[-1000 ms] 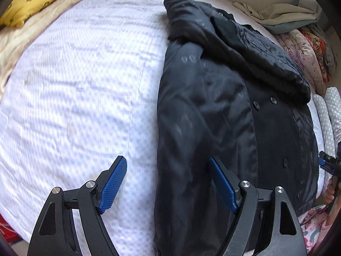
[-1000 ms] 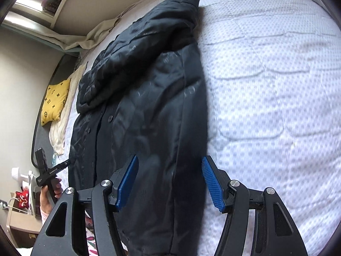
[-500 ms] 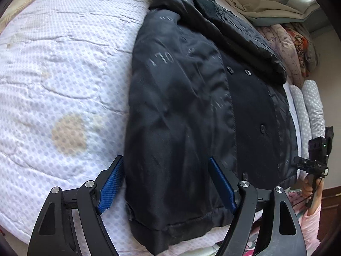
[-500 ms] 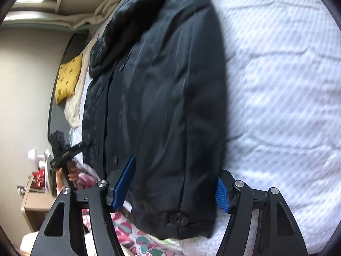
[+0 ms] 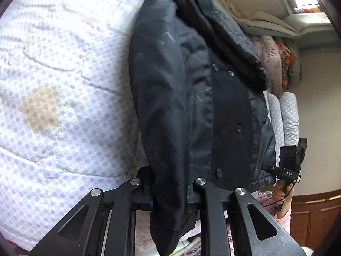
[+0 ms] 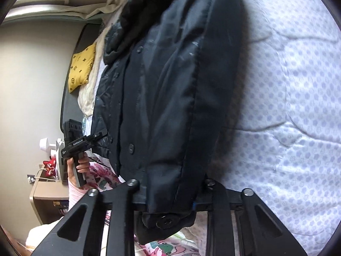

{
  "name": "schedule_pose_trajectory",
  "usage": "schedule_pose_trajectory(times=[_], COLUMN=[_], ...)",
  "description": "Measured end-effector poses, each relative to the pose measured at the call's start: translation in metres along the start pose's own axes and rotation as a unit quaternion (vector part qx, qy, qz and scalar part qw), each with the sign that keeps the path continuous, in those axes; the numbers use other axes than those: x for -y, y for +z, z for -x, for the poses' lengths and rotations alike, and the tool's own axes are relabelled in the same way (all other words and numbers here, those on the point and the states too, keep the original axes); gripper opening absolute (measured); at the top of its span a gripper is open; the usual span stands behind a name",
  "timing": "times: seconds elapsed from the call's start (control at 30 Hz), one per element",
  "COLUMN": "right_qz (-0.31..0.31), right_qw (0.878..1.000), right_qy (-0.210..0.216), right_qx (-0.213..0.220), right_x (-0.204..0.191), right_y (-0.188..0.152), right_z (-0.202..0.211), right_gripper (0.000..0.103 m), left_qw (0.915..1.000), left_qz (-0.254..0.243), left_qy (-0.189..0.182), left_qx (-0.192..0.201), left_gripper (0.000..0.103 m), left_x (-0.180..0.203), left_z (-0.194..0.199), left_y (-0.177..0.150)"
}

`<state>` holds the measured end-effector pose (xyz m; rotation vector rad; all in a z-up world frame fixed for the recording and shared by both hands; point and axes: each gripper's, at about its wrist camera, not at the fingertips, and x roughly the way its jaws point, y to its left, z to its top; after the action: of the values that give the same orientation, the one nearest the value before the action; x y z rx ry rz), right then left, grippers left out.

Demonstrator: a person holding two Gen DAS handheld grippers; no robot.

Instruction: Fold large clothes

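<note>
A black padded jacket (image 5: 181, 96) lies front up, buttoned, lengthwise on the white dotted quilt (image 5: 64, 64). At the near hem my left gripper (image 5: 170, 200) has its jaws closing on the jacket's left sleeve, the cuff bunched between the pads and hanging below them. In the right wrist view the same jacket (image 6: 170, 74) fills the middle. There my right gripper (image 6: 170, 202) is closing on the right sleeve end, with a snap button showing just under the jaws. Both sets of blue pads are buried in fabric.
A person's hand (image 6: 82, 162) holds the other gripper at the bed's near edge. A yellow cushion (image 6: 82, 68) lies at the far end. Folded blankets (image 5: 277, 59) and dotted bolsters (image 5: 287, 115) line the far side. A bedside cabinet (image 6: 49, 196) stands by the bed.
Both grippers came down to the jacket's near hem, tilted downward, and their jaws went from wide apart to pinched on a sleeve end each.
</note>
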<state>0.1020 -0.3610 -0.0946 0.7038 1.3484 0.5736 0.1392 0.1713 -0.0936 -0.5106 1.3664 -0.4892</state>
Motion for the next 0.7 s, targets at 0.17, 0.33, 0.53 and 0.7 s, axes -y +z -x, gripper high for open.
schedule_pose_trajectory(times=[0.17, 0.33, 0.53, 0.7], right_qz=[0.019, 0.012, 0.008, 0.020], right_qw=[0.999, 0.997, 0.988, 0.986], right_qy=[0.019, 0.057, 0.112, 0.116], right_qx=[0.021, 0.053, 0.107, 0.121], right_x=[-0.006, -0.005, -0.009, -0.014], right_y=[-0.005, -0.017, -0.015, -0.014], right_z=[0.014, 0.031, 0.055, 0.068], right_gripper=[0.013, 0.013, 0.012, 0.011], left_qw=[0.9994, 0.9972, 0.9932, 0.9932], left_qz=[0.002, 0.016, 0.024, -0.015], left_qy=[-0.029, -0.067, -0.101, -0.095], left_qx=[0.020, 0.030, 0.052, 0.066], left_gripper=[0.017, 0.015, 0.014, 0.014], left_x=[0.001, -0.004, 0.001, 0.023], left_z=[0.015, 0.032, 0.063, 0.079], left_y=[-0.012, -0.011, 0.003, 0.001])
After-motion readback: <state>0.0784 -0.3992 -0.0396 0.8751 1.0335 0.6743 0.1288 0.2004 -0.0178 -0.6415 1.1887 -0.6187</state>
